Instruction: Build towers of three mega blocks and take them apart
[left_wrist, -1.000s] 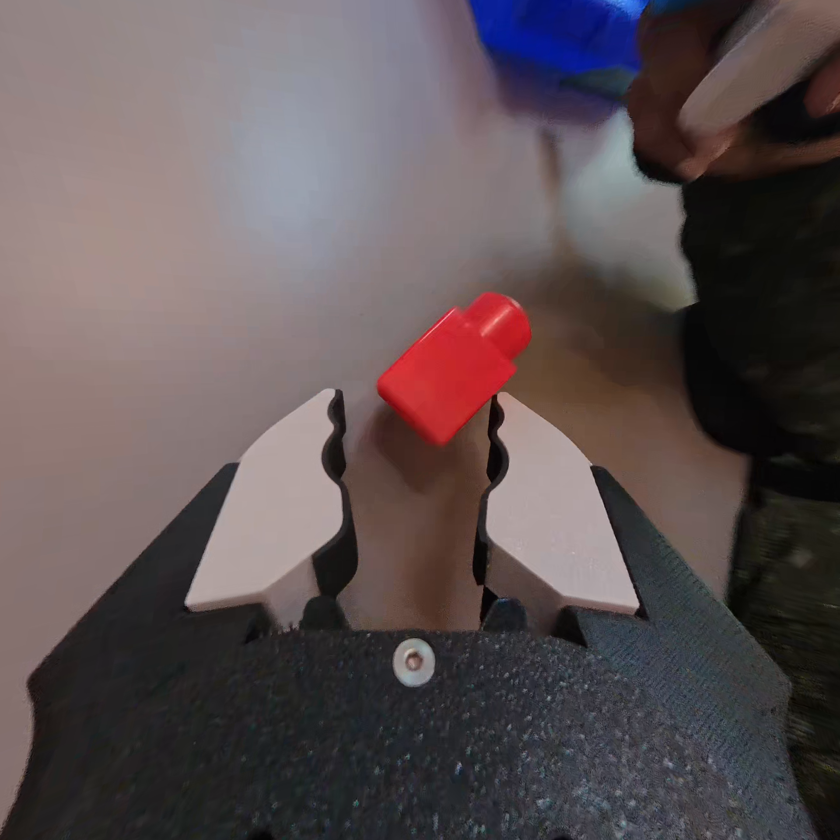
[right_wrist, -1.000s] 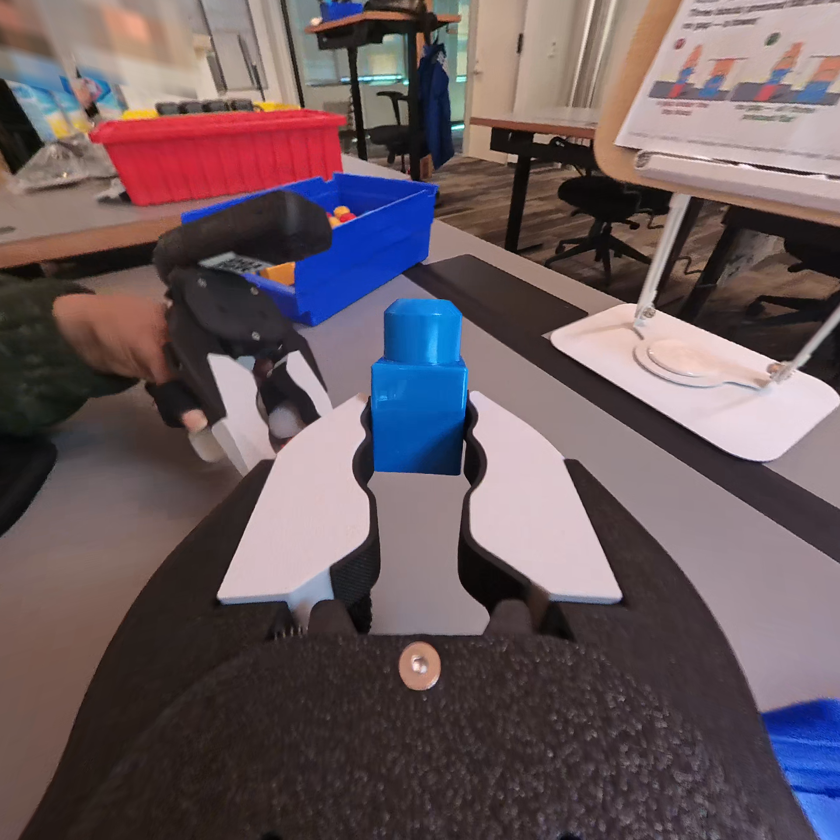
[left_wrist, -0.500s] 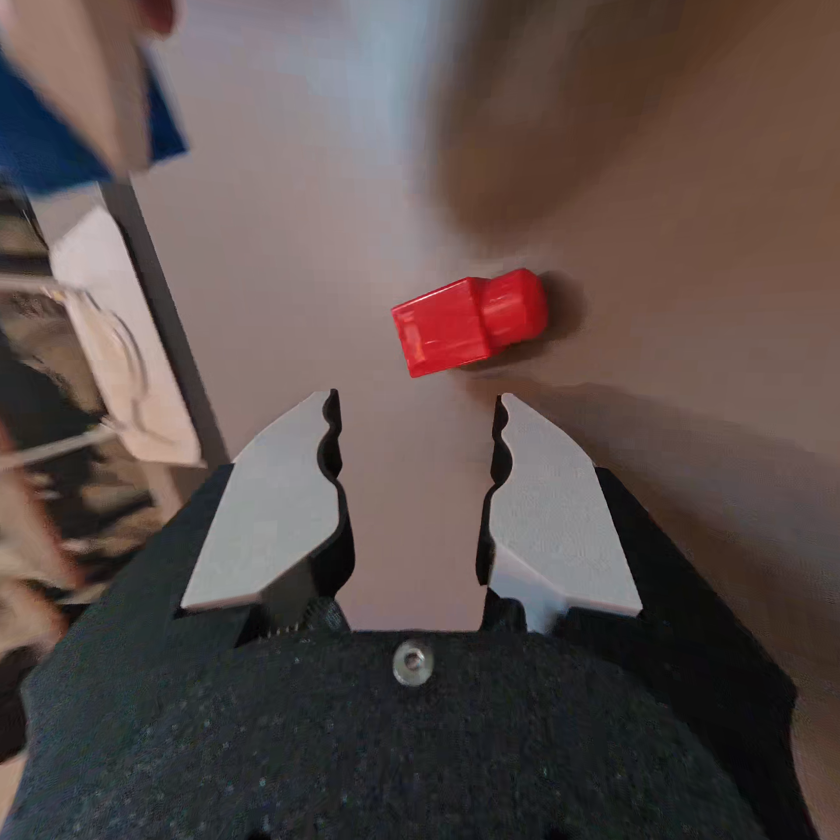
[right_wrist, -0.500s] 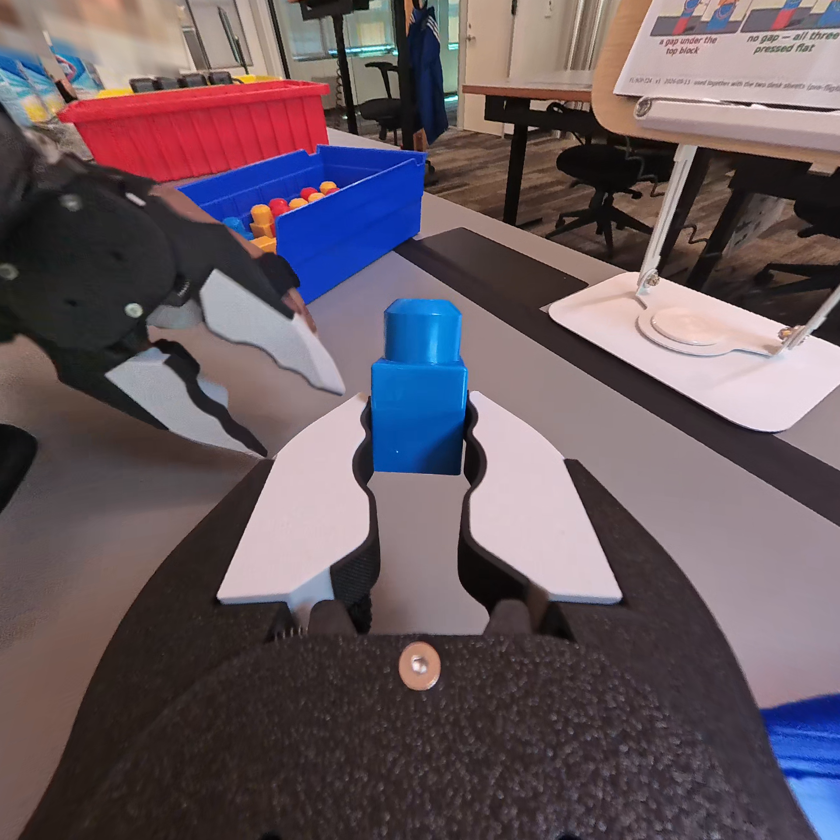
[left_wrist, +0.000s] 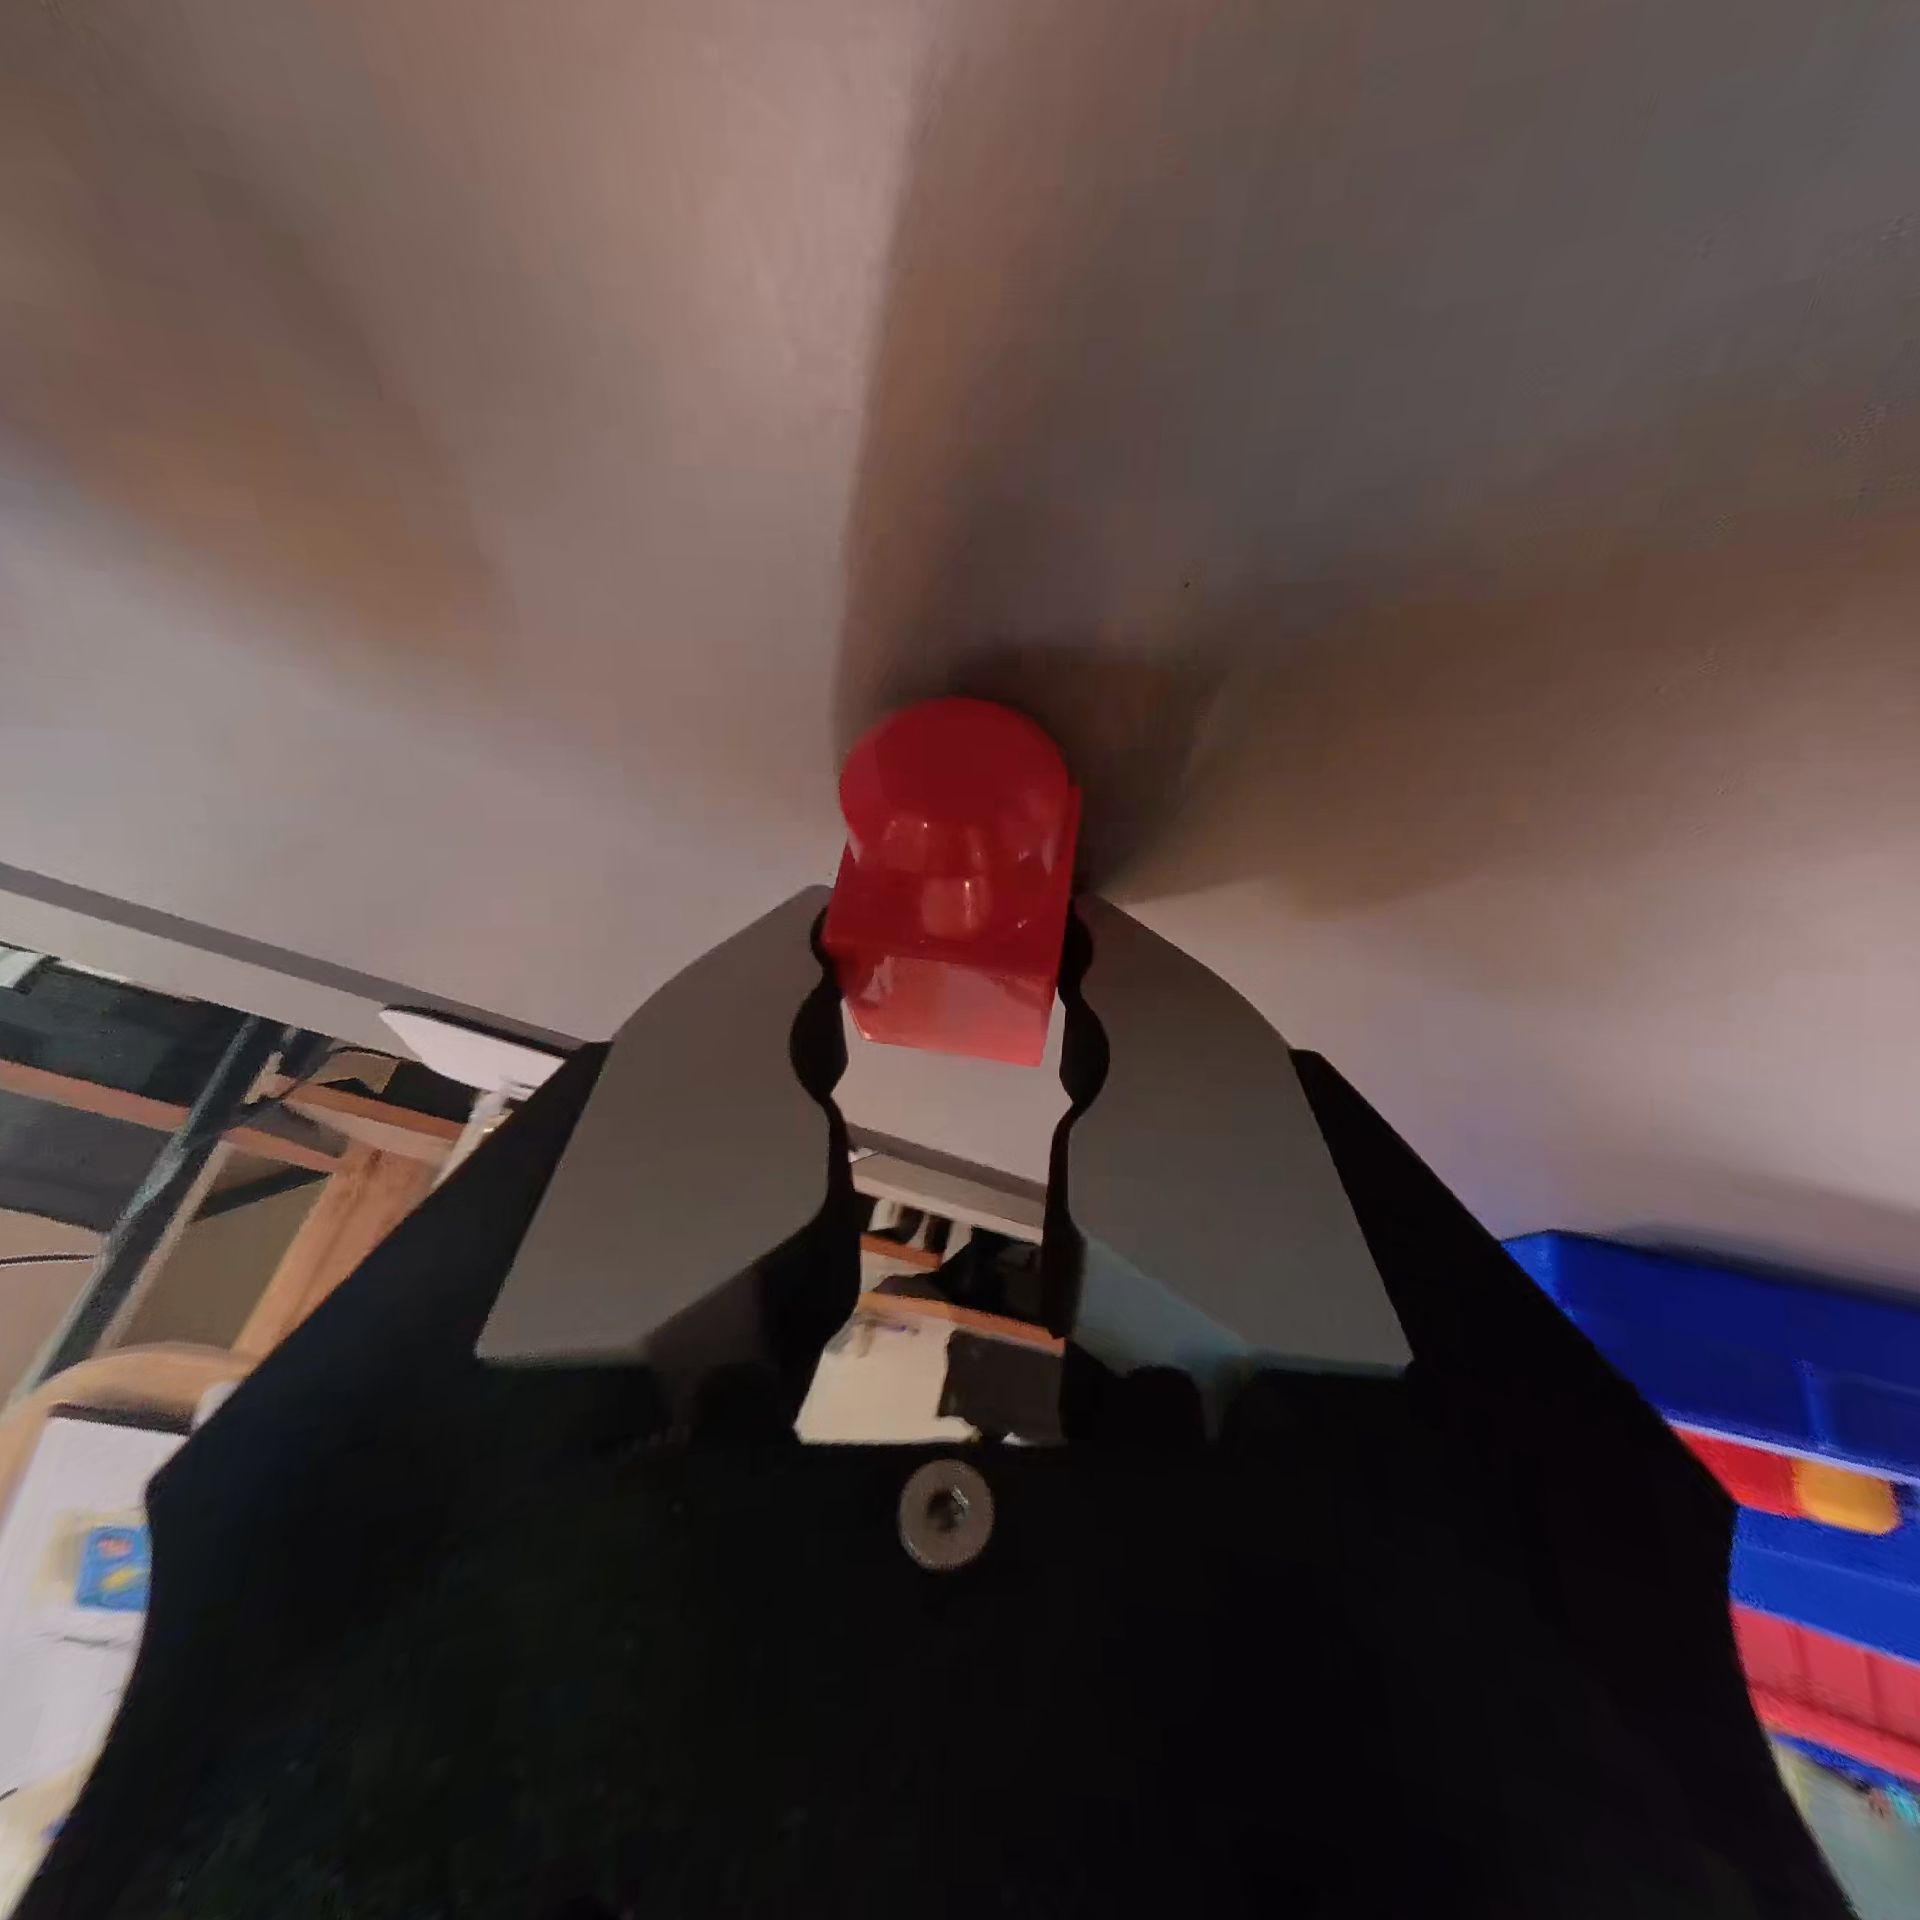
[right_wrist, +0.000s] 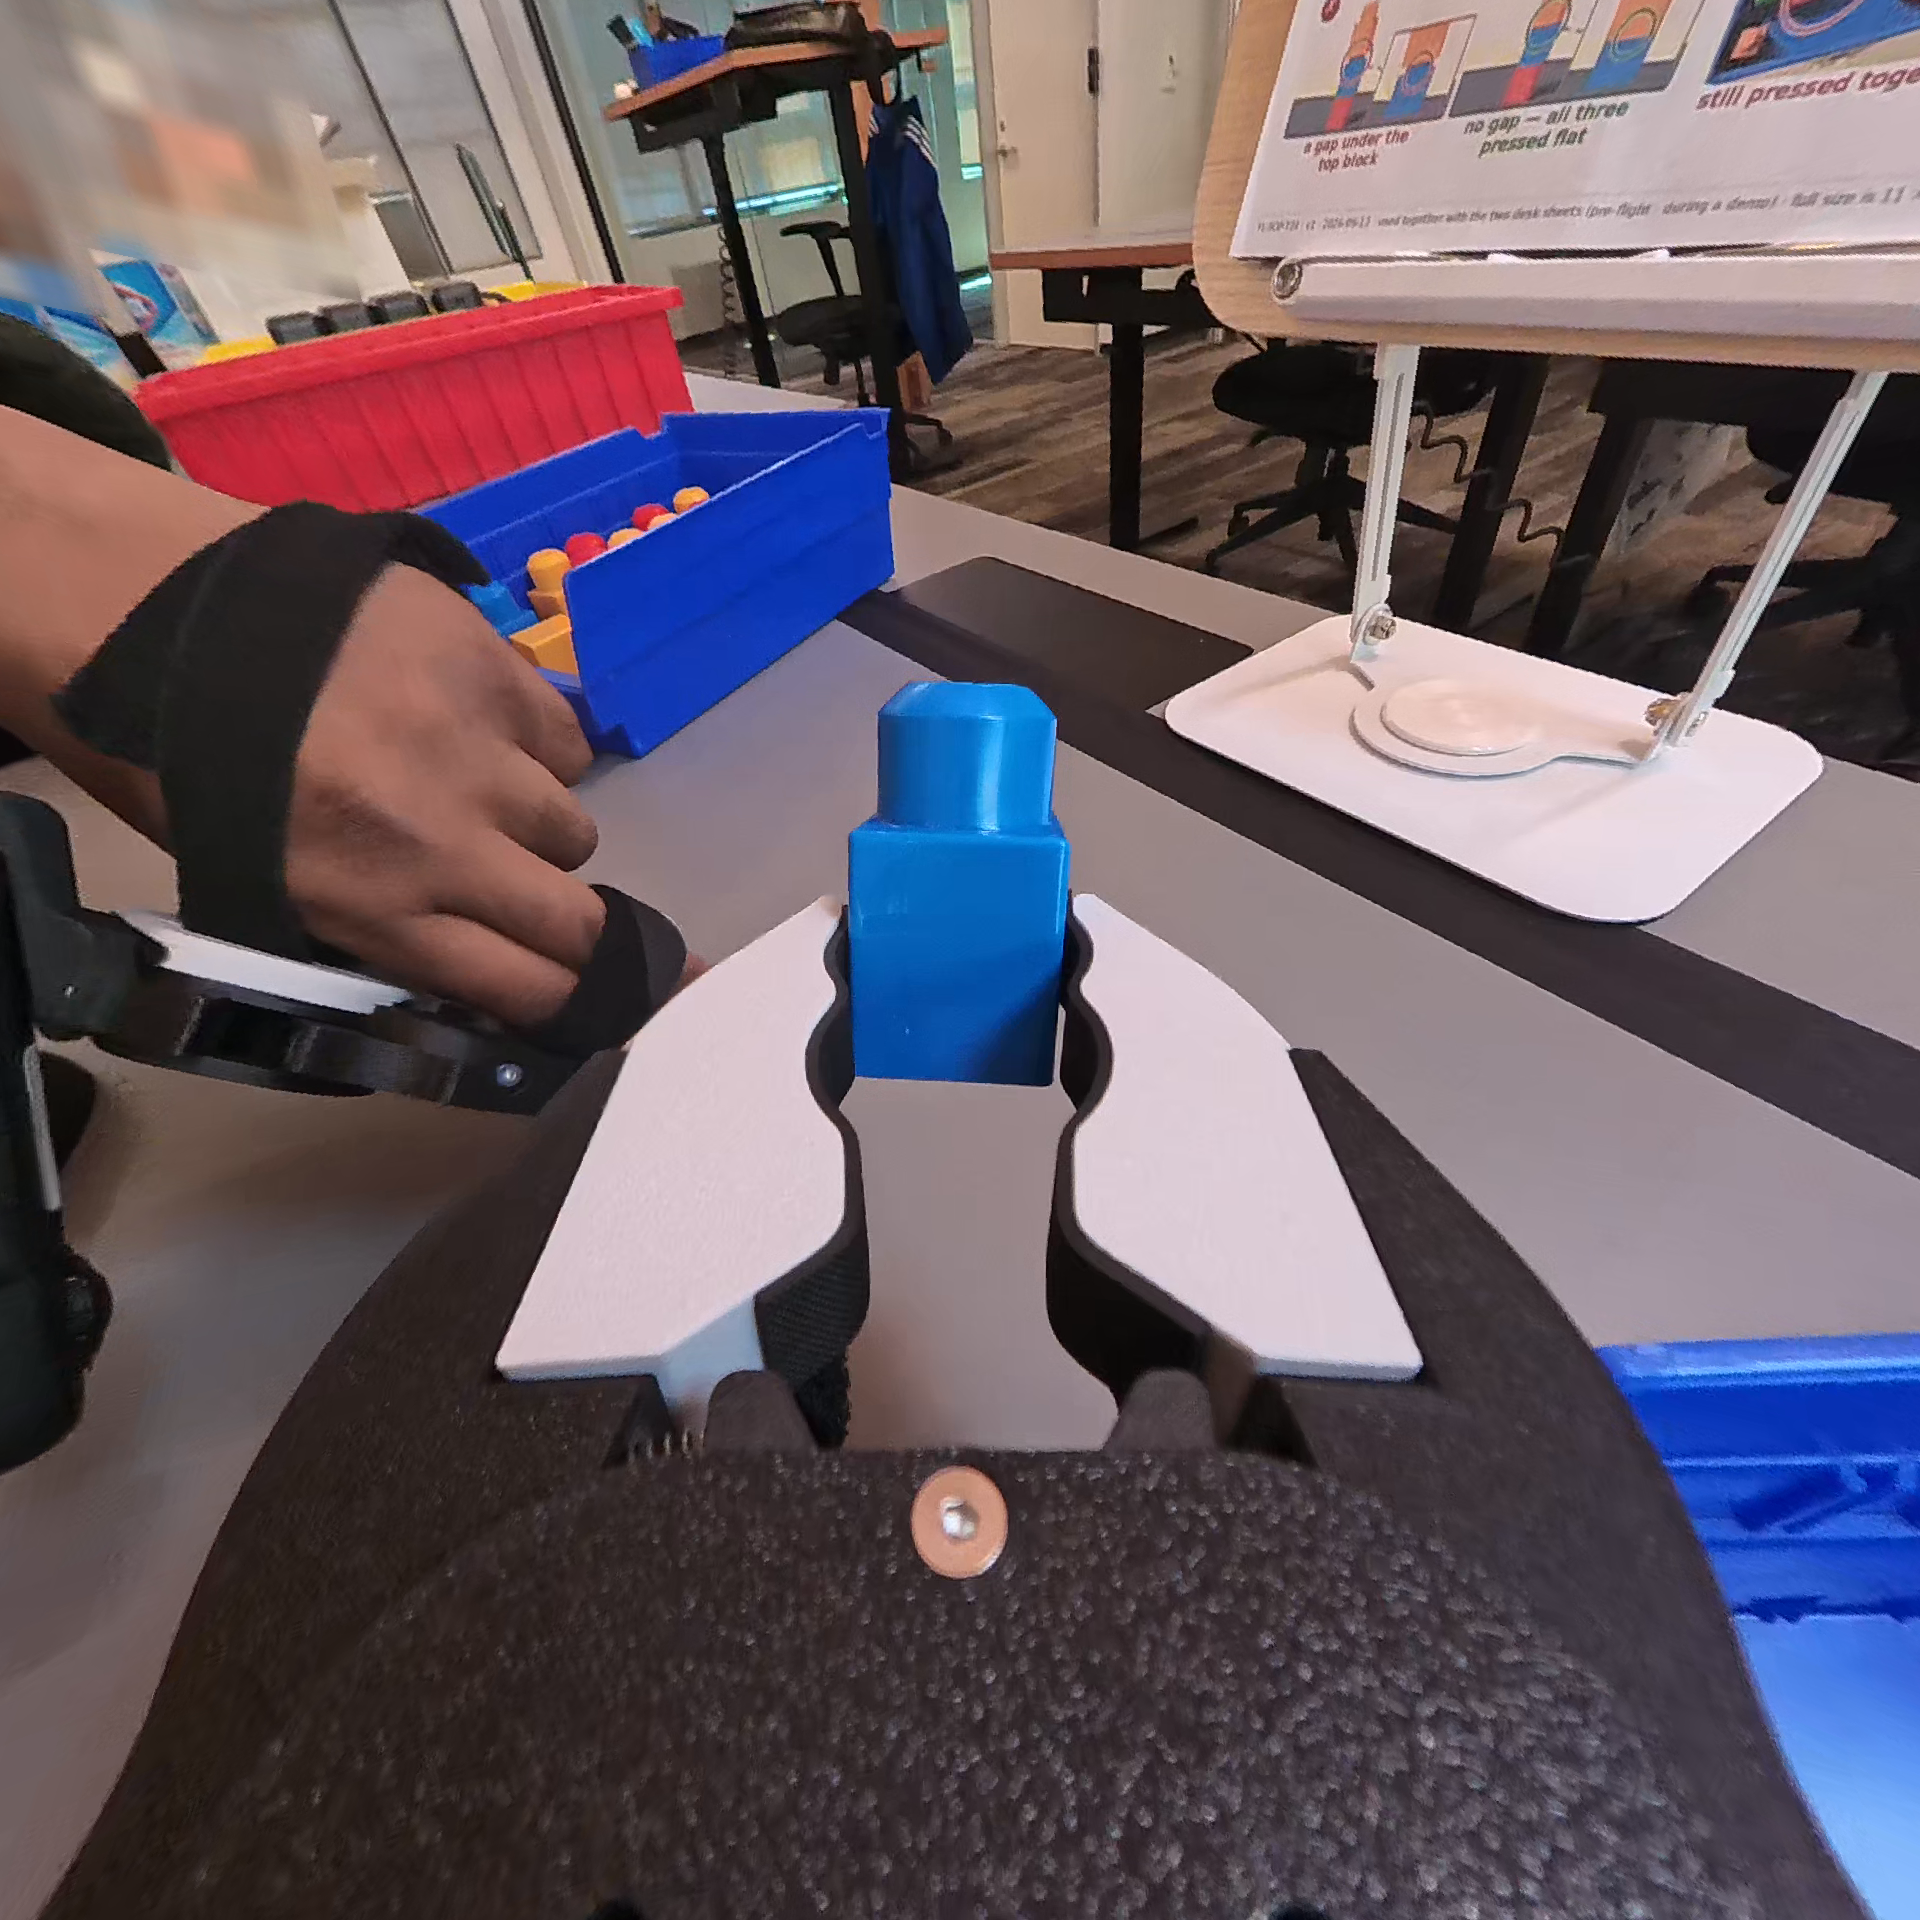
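We see the left tool (left_wrist: 948, 940) closed on a red block (left_wrist: 951, 914) at its fingertips, stud pointing away toward the grey table (left_wrist: 520, 520) — the view is blurred. The right tool (right_wrist: 956, 935) grips a blue block (right_wrist: 956, 935) standing upright on the table, stud up. A blue bin (right_wrist: 727, 561) of blocks sits behind the person's hand (right_wrist: 416, 790).

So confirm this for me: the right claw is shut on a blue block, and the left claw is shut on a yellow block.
Not quite. The left claw is shut on a red block, not a yellow one, as the left wrist view shows. The right claw is indeed shut on the blue block.
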